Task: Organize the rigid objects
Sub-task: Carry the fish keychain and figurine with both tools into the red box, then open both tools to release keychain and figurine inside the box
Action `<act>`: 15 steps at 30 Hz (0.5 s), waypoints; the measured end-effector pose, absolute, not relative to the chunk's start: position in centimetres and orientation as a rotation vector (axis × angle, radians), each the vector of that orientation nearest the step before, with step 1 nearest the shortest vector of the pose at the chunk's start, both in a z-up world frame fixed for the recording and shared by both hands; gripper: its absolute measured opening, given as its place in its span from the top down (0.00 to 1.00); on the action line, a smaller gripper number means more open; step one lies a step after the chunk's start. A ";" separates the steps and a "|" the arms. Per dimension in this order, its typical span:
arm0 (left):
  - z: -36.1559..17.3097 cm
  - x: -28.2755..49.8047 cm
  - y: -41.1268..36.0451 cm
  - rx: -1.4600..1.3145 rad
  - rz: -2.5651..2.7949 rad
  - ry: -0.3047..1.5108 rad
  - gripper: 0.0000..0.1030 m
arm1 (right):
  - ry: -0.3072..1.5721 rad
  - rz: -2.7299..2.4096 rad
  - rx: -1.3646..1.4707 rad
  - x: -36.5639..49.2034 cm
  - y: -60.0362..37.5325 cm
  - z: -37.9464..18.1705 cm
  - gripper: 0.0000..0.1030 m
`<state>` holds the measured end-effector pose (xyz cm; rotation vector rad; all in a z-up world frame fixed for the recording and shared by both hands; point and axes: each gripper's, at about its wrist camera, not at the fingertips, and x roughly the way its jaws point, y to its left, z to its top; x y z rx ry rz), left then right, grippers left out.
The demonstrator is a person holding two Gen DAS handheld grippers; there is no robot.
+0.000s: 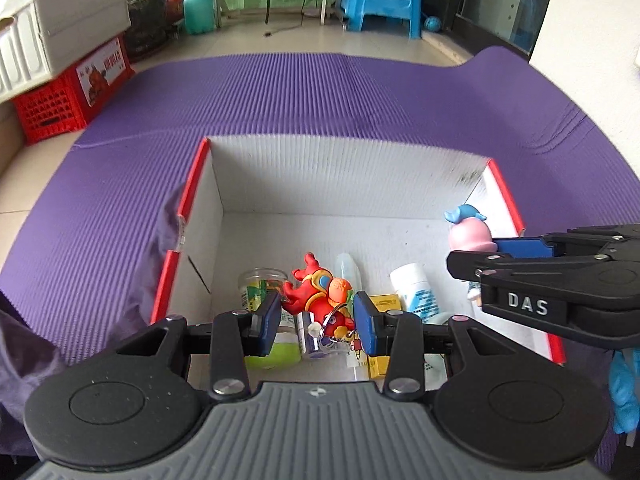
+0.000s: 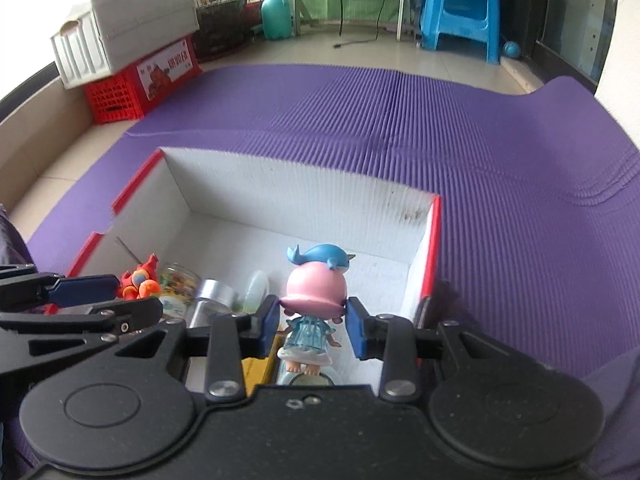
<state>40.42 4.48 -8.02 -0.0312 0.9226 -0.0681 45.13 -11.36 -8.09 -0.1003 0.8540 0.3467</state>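
Over an open white box point(image 1: 352, 176) on a purple mat point(image 1: 304, 92), the left gripper point(image 1: 316, 318) grips a red toy point(image 1: 320, 294) and the right gripper point(image 2: 312, 326) clamps a pink-headed doll point(image 2: 314, 300). Both figures hang above bottles point(image 1: 416, 288) and a jar point(image 2: 180, 284) already inside, so this looks like the placing step. Next, each must go lower to a free spot before the jaws let go.

Bright daylight floods in from the window point(image 2: 32, 12) far beyond and left of each claw, blown out to white. Shadows are soft. Fisheye bending curves the purple mat point(image 1: 320, 96) at the edges; corners vignette dark, distant furniture slightly soft.
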 end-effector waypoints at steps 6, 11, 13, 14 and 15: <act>-10.5 42.3 4.0 -0.016 -0.075 0.966 0.62 | 0.908 0.316 -0.121 47.7 -10.7 -10.9 0.67; -12.0 43.2 4.0 -0.011 -0.072 0.990 0.62 | 0.921 0.311 -0.161 48.5 -9.9 -12.3 0.67; -12.5 43.5 4.1 -0.007 -0.068 0.998 0.62 | 0.916 0.312 -0.185 48.6 -9.6 -12.5 0.67; -12.6 43.6 4.1 -0.007 -0.068 1.002 0.62 | 0.914 0.311 -0.195 48.6 -9.4 -12.5 0.67; -12.7 43.6 4.1 -0.008 -0.069 1.002 0.62 | 0.913 0.307 -0.209 48.6 -9.2 -12.6 0.67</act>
